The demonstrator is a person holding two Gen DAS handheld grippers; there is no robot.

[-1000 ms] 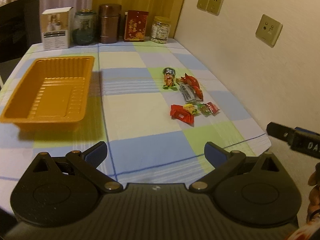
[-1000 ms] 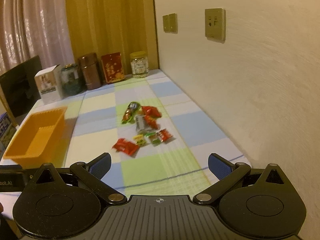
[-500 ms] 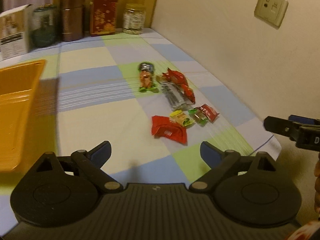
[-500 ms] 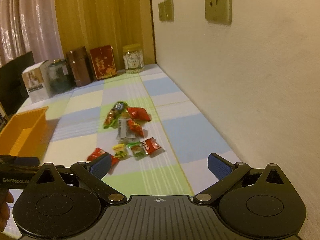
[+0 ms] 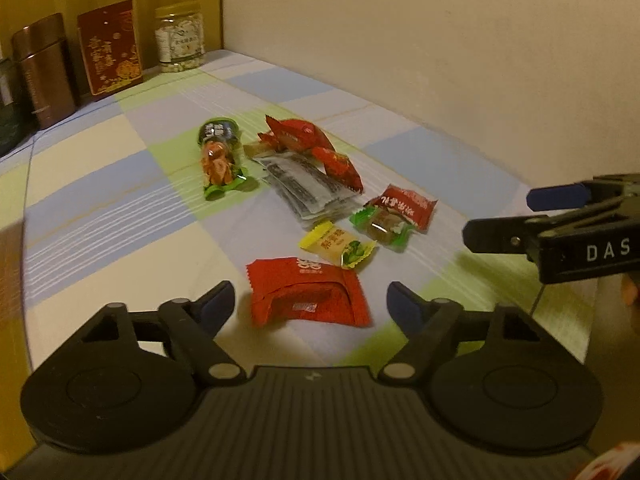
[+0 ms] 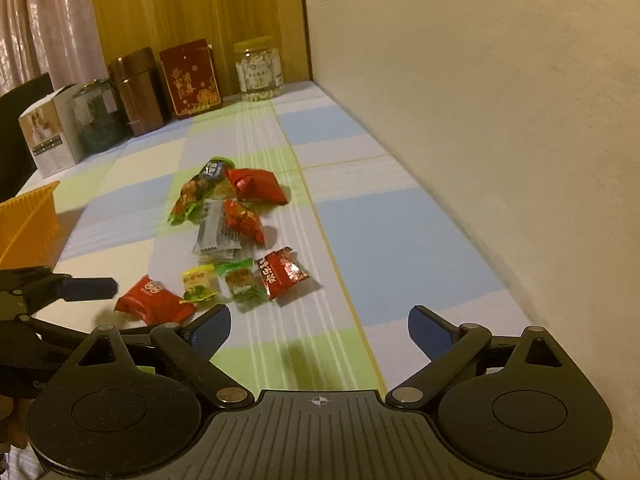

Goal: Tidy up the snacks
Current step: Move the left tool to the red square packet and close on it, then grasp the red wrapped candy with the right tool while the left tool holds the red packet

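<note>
Several wrapped snacks lie in a loose pile on the checked tablecloth. A flat red packet point(image 5: 307, 292) lies nearest, right between the open fingers of my left gripper point(image 5: 310, 304); it also shows in the right wrist view point(image 6: 152, 295). Behind it lie a yellow candy point(image 5: 336, 243), a green candy point(image 5: 382, 226), a small red packet point(image 5: 404, 205), silver sachets point(image 5: 304, 184) and a green tube snack point(image 5: 218, 160). My right gripper point(image 6: 320, 330) is open and empty, just short of the small red packet point(image 6: 282, 272). The orange tray point(image 6: 26, 220) stands at the left.
Along the table's back edge stand a plastic jar point(image 6: 259, 68), a red tin point(image 6: 190, 76), a brown canister point(image 6: 138, 92), a dark glass jar point(image 6: 98, 116) and a white box point(image 6: 48, 132). A wall point(image 6: 500, 120) runs along the table's right side.
Both grippers have moved forward and down towards the snack pile. The left gripper swung right, away from the tray, and now straddles the flat red packet.
</note>
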